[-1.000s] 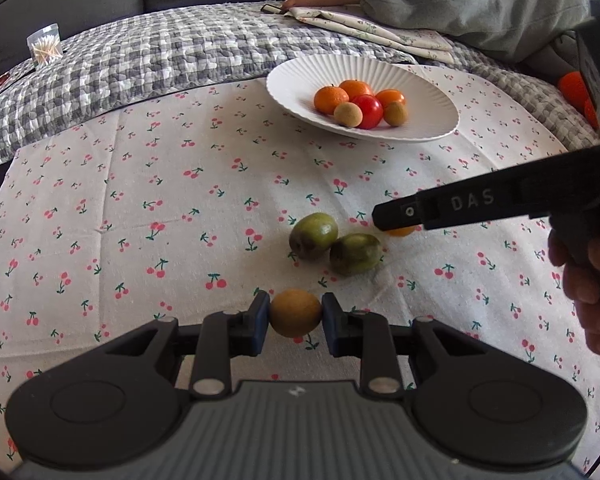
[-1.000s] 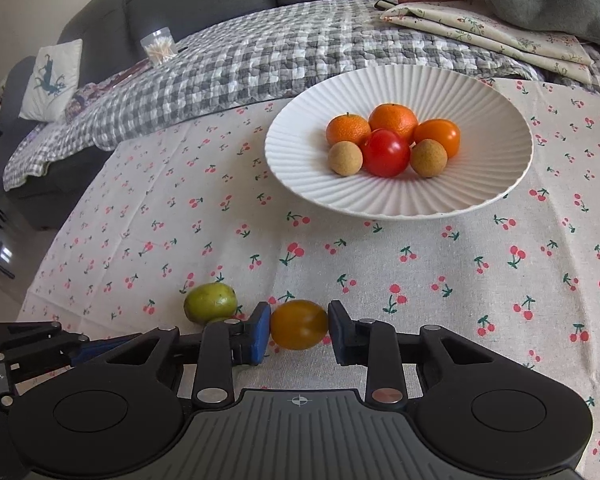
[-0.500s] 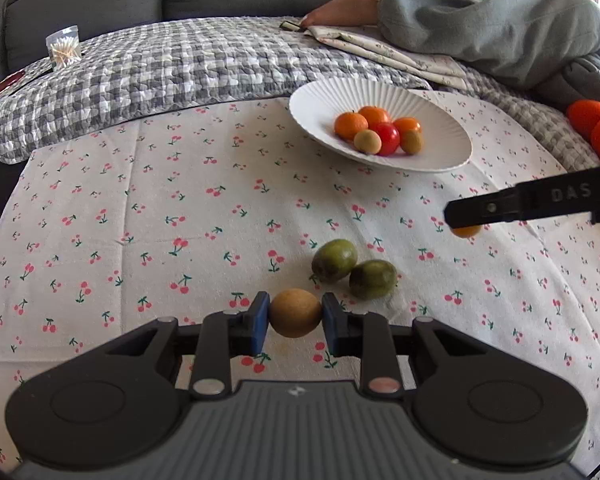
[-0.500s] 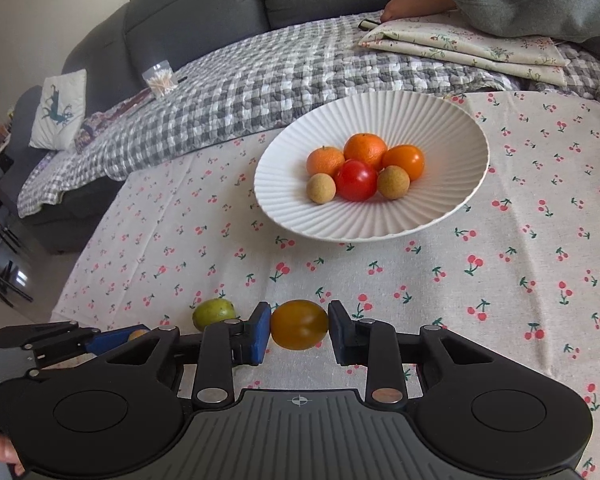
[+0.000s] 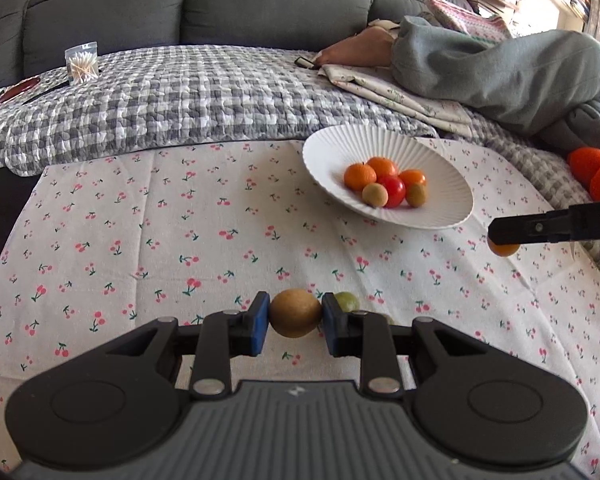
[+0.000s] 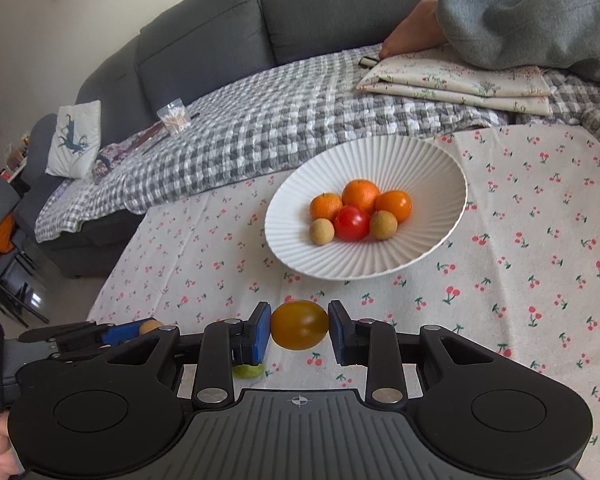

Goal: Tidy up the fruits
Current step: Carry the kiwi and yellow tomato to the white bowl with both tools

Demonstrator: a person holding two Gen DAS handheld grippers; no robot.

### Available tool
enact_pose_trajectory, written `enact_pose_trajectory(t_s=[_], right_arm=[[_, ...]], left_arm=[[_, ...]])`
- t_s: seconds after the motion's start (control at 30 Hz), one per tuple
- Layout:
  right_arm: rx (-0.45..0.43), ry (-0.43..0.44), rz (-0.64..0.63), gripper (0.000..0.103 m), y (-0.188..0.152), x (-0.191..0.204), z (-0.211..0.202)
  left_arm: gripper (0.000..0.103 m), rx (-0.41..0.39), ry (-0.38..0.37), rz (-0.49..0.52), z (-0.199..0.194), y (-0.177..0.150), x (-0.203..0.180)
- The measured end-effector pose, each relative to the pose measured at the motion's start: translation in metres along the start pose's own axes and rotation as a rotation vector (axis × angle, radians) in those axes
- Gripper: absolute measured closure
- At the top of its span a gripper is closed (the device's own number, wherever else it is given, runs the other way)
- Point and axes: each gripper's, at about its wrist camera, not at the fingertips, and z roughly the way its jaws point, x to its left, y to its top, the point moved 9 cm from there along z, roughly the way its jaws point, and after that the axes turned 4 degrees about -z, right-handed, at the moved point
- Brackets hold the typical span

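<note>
Cherry-print cloth covers the bench, with a grey sofa and a checked quilt behind its far edge. Near that far edge, toward the right corner, sits the white ribbed bowl holding 6 fruits already.

Both tongs are loaded. The left tongs are clamped on a round brown fruit, held above the near part of the bench; the bowl lies ahead of them and off to the right. The right tongs are squeezed on an amber tomato, whose long axis runs across from pad to pad, and the bowl lies almost straight ahead, only a little right.

By my judgement the right tongs are the nearer to the bowl and have the straighter run, so they should drop first. 1 green fruit is visible on the cloth just behind the left tongs, and a second may be hidden beside it.
</note>
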Motion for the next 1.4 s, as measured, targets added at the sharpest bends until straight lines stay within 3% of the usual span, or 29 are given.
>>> enact_pose_trajectory(t_s=[0.37,0.83,1.4], right_arm=[[-0.047,-0.026,0.010,0.074,0.014,-0.014,-0.015],[-0.086,-0.083,0.039,0.074,0.029,-0.049,-0.022],[-0.101,-0.122,0.067,0.074,0.045,-0.076,-0.009]], left_arm=[[0.077,-0.064,-0.007,-0.011,0.001,0.028,-0.009],[0.077,-0.075,0.000,0.051,0.025,0.046,-0.039],[0.077,-0.084,-0.023,0.095,0.080,0.074,-0.073]])
